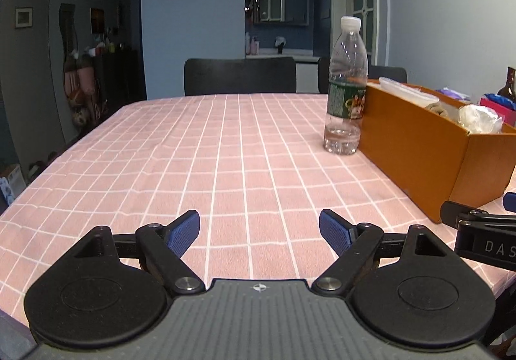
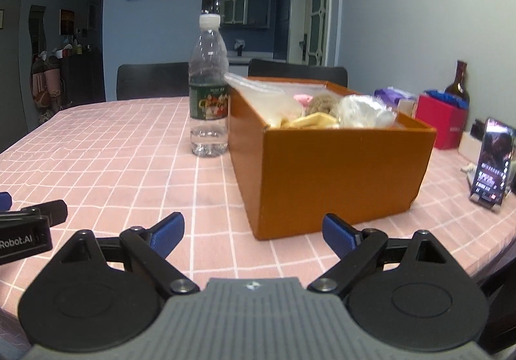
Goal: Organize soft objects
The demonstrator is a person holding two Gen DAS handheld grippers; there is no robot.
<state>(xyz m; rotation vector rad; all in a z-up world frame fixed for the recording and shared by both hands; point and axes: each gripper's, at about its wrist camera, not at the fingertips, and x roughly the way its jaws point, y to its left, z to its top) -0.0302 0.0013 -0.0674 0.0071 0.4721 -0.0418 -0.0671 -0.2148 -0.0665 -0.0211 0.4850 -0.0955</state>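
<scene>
I am holding my left gripper low over the pink cloth, its jaws standing wide with nothing between them. My right gripper is also gaping wide and gripping nothing, just before the orange box. The soft things are lying inside this box: a clear bag, a yellow cloth, a beige piece, something pink and a white bundle. A bottle is standing just beside the box, on its left. A phone is leaning on the right.
</scene>
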